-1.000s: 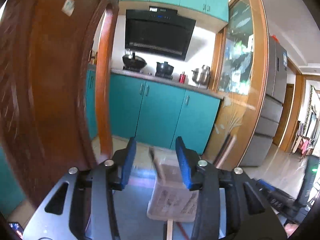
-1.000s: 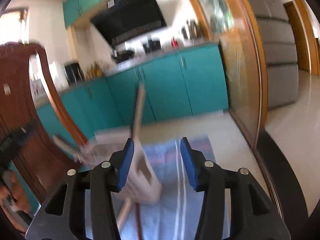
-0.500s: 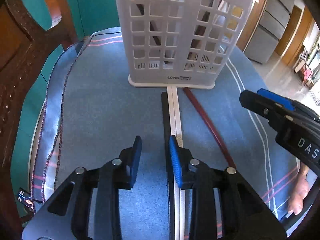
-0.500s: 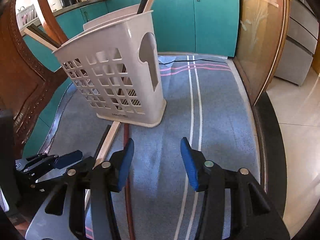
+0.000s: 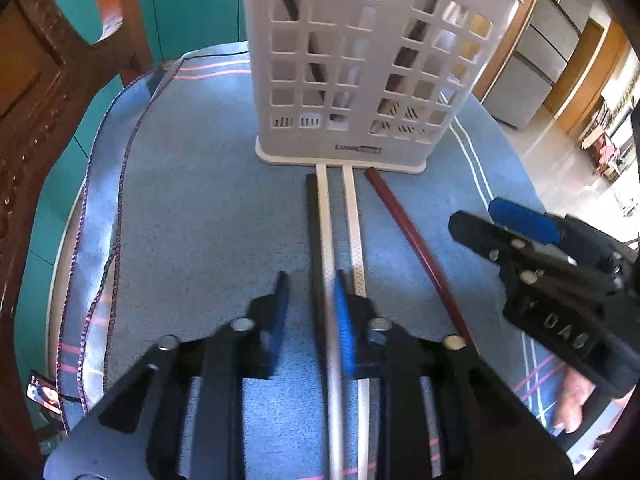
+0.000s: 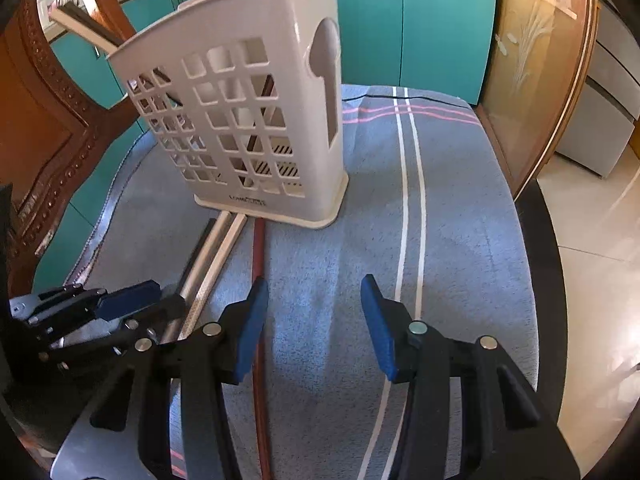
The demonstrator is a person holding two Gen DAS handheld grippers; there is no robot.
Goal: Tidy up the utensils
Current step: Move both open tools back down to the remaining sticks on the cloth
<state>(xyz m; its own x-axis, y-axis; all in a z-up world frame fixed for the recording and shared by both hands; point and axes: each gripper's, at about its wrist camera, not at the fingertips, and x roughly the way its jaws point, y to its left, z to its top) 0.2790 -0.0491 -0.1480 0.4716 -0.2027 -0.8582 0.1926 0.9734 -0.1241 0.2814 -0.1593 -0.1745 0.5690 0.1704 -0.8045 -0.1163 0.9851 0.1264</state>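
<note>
A white lattice utensil holder point(image 5: 360, 72) stands upright on the blue cloth, with chopsticks leaning inside it; it also shows in the right wrist view point(image 6: 256, 120). In front of it lie a black chopstick point(image 5: 314, 248), two pale chopsticks point(image 5: 354, 232) and a dark red chopstick point(image 5: 416, 252). My left gripper point(image 5: 310, 312) is open, low over the cloth, with one pale chopstick point(image 5: 326, 248) between its fingers by the right pad. My right gripper point(image 6: 314, 320) is open and empty; the red chopstick point(image 6: 258, 260) runs under its left finger.
A carved wooden chair back point(image 5: 44, 92) rises at the left. The blue striped cloth point(image 6: 440, 220) covers a round table whose dark edge point(image 6: 548, 280) curves at the right. Teal cabinets point(image 6: 440, 28) and a glass door stand behind.
Both grippers swung down from the kitchen view to the table a second ago. Since half a second ago the left gripper moved so a pale chopstick lies between its fingers.
</note>
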